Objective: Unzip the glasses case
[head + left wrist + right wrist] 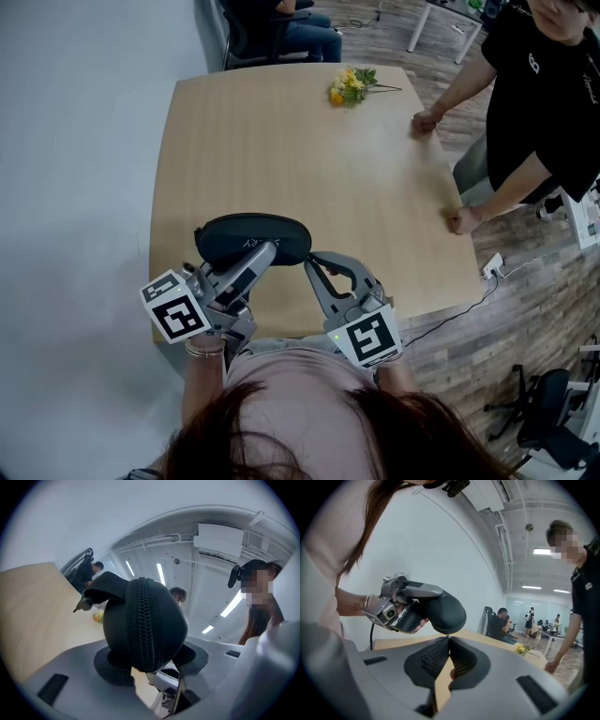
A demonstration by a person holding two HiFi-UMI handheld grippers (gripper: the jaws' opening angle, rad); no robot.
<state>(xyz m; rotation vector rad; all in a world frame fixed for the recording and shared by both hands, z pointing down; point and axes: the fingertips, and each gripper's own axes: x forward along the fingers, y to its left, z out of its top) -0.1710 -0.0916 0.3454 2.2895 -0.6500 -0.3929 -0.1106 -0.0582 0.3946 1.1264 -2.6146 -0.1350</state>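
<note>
Glasses case [246,234] over near table [281,150] edge, flowers [349,87] far.

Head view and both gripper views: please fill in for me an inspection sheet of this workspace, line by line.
Surface: wooden table, mostly bare.
Job's things: black glasses case, zip closed where it shows; zip pull free.
Clutter: yellow flowers near the far edge.
Grippers: left gripper clamps the case between its fingers; right gripper has its fingers together, tips just under the case.
Cables: cable on the floor at right, leading to a white socket block.
Surroundings: standing person with both hands on the table's right edge; seated person beyond; office chair.
</note>
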